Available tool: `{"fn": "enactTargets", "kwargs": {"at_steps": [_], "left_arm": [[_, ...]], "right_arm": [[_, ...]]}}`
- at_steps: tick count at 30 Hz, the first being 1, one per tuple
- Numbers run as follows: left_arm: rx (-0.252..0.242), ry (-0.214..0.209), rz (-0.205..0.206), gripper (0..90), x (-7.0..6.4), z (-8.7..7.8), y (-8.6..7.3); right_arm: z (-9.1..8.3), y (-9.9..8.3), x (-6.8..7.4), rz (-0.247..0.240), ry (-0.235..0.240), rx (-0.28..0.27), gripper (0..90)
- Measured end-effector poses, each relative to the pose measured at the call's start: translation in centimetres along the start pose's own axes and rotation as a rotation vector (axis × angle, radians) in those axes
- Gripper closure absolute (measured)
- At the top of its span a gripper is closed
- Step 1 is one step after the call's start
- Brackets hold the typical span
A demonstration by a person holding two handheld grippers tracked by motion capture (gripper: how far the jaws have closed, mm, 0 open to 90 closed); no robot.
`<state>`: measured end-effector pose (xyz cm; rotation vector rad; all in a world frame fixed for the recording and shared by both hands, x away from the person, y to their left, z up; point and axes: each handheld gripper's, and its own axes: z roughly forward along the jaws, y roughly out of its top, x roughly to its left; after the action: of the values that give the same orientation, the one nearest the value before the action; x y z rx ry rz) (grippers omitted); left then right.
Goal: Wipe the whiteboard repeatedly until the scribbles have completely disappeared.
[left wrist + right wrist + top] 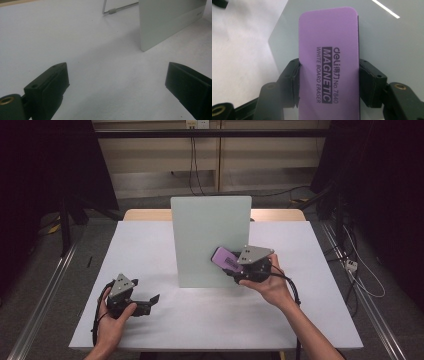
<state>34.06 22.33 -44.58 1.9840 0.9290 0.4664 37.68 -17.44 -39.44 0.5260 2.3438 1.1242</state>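
A pale green whiteboard (210, 240) stands upright in the middle of the white table (150, 245). My right gripper (235, 265) is shut on a purple magnetic whiteboard eraser (225, 258), held against the board's lower right face. In the right gripper view the eraser (329, 65) sits squeezed between both black jaws, with the board (387, 37) right behind it. My left gripper (150, 301) rests low near the table's front left, open, nothing between its jaws. In the left gripper view the board's lower corner (170, 22) stands ahead to the right, and a wire stand leg (110, 11) shows behind it.
Bare white table surface (100, 57) lies between the left gripper and the board. Cables (350, 265) hang beside the table's right edge, and metal rails (45, 290) run along the floor on the left.
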Motion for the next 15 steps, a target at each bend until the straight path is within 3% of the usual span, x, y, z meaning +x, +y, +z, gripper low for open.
{"fn": "enactTargets", "kwargs": {"at_steps": [8, 15], "left_arm": [[-0.005, 0.001, -0.003, 5.0, 0.1, -0.1, 0.0], [-0.01, 0.0, -0.011, 5.0, 0.0, -0.1, 0.0]], "right_arm": [[0.4, -1.8, 1.0, -0.009, 0.025, 0.052, 42.1], [1.1, -2.6, 1.7, 0.018, 0.062, 0.089, 42.2]]}}
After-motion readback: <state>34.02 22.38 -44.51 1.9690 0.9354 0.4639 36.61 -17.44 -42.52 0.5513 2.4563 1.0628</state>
